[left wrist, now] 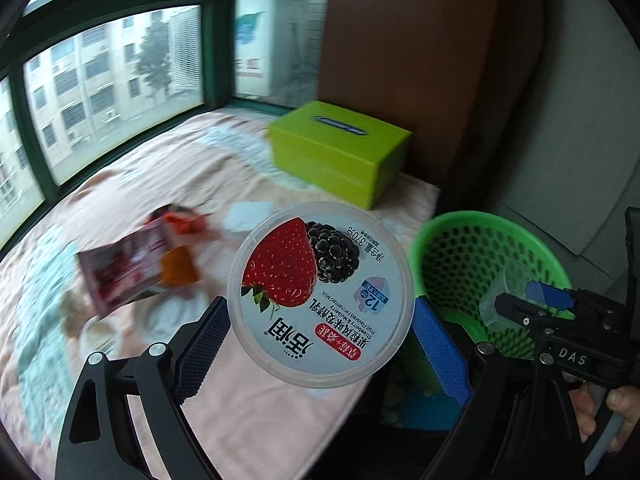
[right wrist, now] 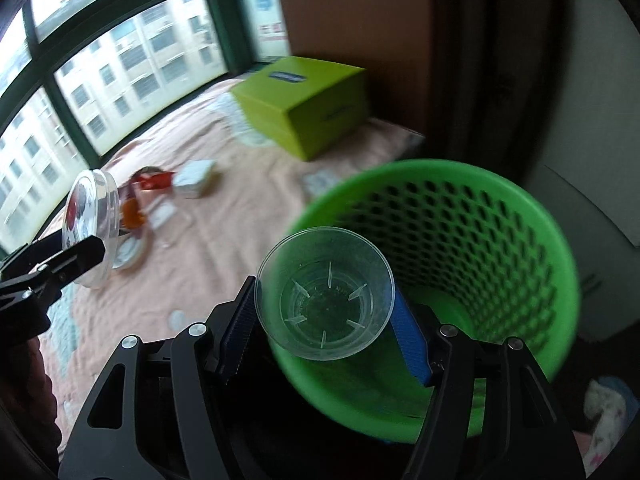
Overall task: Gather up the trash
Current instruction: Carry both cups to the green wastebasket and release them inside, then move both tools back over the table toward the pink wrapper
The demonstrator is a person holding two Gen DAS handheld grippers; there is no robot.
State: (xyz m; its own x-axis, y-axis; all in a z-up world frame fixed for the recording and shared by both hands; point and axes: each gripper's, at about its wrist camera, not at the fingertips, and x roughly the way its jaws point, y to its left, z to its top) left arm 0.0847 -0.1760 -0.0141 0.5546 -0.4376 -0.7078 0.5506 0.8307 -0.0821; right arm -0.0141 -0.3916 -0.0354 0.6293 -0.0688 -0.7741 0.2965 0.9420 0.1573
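The yogurt tub [left wrist: 320, 294], lid showing a strawberry and a blackberry, is clamped between the pads of the left gripper [left wrist: 320, 320] above the pink blanket [left wrist: 260, 420]. The clear plastic cup [right wrist: 325, 294] is clamped in the right gripper [right wrist: 326, 320] over the near rim of the green mesh basket [right wrist: 480, 208]. Wrappers [left wrist: 132, 268] lie on the blanket. 1 lime-green box [left wrist: 340, 152] sits beyond them, near the window [left wrist: 112, 80].
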